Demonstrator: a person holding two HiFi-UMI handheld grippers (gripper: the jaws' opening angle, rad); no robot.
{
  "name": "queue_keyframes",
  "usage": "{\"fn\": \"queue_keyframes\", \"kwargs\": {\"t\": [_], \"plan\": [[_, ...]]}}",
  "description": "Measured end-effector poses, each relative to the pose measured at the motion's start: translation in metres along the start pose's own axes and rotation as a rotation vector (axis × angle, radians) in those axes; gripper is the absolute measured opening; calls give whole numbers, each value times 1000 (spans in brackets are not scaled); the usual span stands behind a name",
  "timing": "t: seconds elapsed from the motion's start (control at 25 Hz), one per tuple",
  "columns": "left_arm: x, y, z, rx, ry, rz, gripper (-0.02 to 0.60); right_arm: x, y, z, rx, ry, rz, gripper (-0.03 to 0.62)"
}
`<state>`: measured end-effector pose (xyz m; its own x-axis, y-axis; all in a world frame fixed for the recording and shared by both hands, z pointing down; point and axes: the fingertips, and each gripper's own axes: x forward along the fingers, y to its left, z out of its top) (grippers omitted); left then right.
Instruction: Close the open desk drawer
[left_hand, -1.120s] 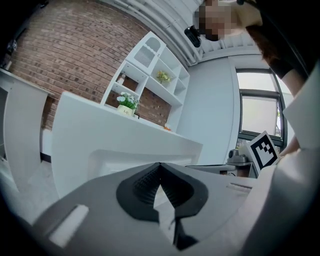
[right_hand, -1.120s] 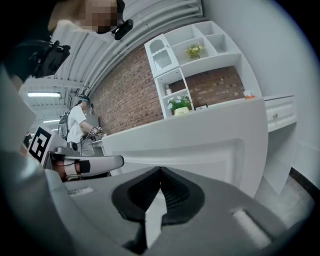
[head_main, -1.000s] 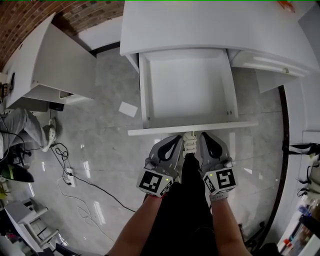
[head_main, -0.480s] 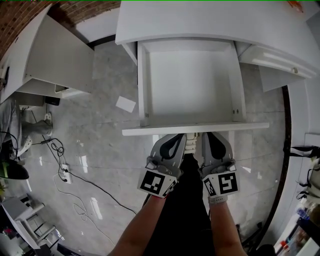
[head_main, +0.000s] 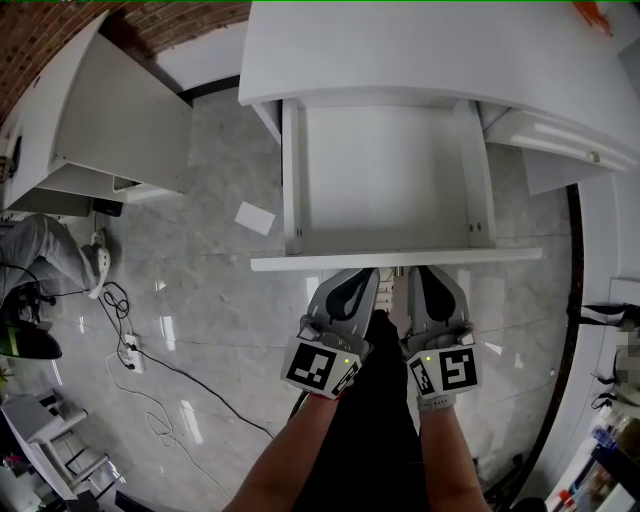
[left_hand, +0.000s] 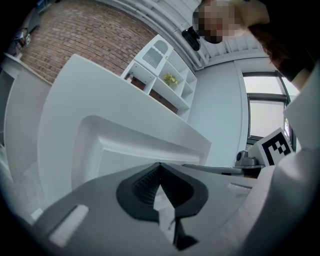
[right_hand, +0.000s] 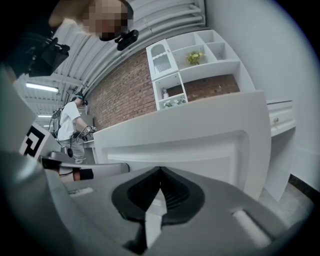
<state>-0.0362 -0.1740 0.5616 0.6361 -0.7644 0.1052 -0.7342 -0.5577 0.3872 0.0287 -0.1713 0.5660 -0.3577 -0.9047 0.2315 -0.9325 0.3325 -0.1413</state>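
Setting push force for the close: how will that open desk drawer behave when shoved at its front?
Probably light: the drawer looks empty. Likely stiff, sliding rather than flexing, since it looks like a solid white panel box. It may rack if pushed off-centre; the shut left gripper and right gripper sit near the middle of its front, which should help.
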Motion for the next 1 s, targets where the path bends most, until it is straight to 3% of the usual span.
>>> {"fn": "queue_keyframes", "kwargs": {"t": [0.44, 1.0], "plan": [[23, 17, 11, -27, -2, 7, 3, 28, -10, 9, 15, 2, -1, 0], [65, 41, 25, -24, 55, 29, 3, 72, -27, 23, 23, 60, 14, 0]]}}
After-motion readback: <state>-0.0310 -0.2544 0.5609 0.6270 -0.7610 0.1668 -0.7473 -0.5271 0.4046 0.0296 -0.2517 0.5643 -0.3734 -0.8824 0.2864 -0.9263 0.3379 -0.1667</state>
